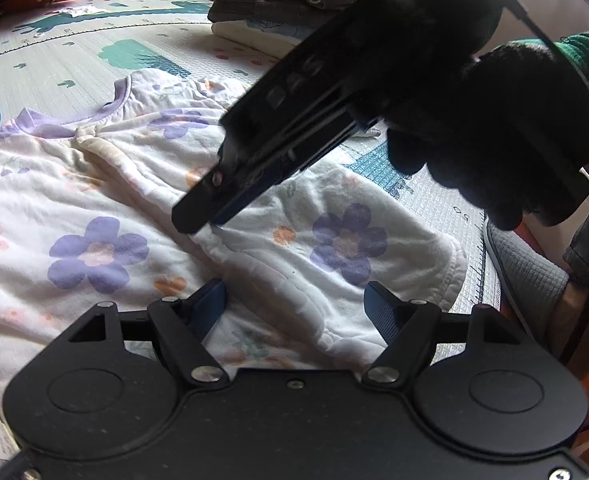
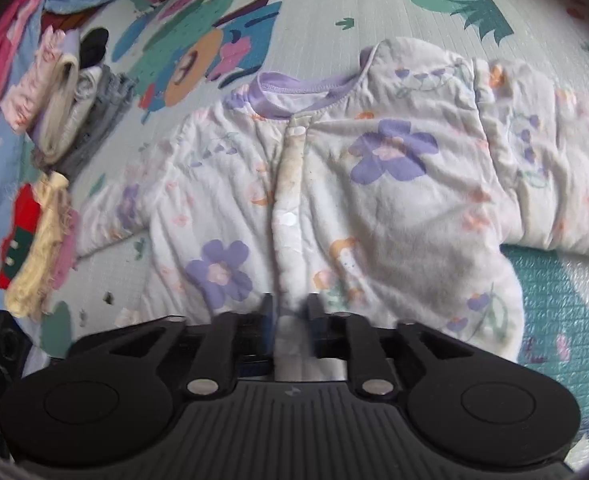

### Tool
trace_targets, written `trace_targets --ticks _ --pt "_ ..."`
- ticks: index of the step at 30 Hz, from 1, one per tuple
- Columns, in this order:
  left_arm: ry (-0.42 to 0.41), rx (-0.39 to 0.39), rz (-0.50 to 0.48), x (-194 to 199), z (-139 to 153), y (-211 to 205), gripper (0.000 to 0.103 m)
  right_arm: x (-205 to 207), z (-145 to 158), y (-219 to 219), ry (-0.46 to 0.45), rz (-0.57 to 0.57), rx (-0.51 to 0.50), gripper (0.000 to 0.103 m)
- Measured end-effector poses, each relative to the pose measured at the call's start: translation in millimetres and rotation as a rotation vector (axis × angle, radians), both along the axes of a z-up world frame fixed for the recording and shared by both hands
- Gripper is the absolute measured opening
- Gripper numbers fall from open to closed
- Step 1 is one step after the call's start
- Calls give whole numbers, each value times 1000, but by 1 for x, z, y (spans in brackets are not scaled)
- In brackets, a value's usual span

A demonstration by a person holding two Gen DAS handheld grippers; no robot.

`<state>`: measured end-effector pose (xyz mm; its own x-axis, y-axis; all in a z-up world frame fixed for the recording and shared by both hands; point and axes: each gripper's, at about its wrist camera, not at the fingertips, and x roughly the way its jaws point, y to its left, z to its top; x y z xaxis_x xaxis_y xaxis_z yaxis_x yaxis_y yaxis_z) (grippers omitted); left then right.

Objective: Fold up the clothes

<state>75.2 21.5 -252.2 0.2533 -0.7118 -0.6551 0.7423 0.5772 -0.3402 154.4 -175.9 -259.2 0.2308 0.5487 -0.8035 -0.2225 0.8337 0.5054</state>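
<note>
Colour and pattern record: garment, play mat, tools, surrounding textiles.

Garment [image 2: 374,184], centre of the right wrist view: white ground, large purple flowers with pale pink centres, small orange blossoms, thin green stems; lilac neckline trim [image 2: 294,92]; yellowish-brown staining along the button placket [image 2: 290,184]. Play mat [image 2: 374,12]: pale grey grid texture with teal and green plant shapes, small red marks, an orange disc bearing a dark numeral at upper left. Both grippers are black with dark blue pads: right gripper [image 1: 198,220], left gripper [image 1: 294,300]. Glove [image 1: 494,120], right of the left wrist view: black, green cuff. Folded stack [image 1: 274,4], top: brown-grey over cream. Pile [image 2: 70,92], left: pink, cream, grey, black. Lower left, red, green and pale yellow cloth [image 2: 34,248].
</note>
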Motion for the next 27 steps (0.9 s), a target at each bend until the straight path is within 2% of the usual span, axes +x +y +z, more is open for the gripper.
trace_targets --ticks 5,7,9,12,27 --pt "1 -1 0 0 0 0 76 -9 15 -2 -76 114 -16 26" --pt "1 0 0 0 0 0 76 -14 14 1 -92 192 -46 16" --pt "2 1 0 0 0 -1 76 -18 10 5 -95 243 -82 13" --pt "2 1 1 0 1 -1 76 -19 5 4 -95 244 -85 8" --pt "9 -6 4 0 -1 -1 77 -17 -9 7 -101 238 -83 7"
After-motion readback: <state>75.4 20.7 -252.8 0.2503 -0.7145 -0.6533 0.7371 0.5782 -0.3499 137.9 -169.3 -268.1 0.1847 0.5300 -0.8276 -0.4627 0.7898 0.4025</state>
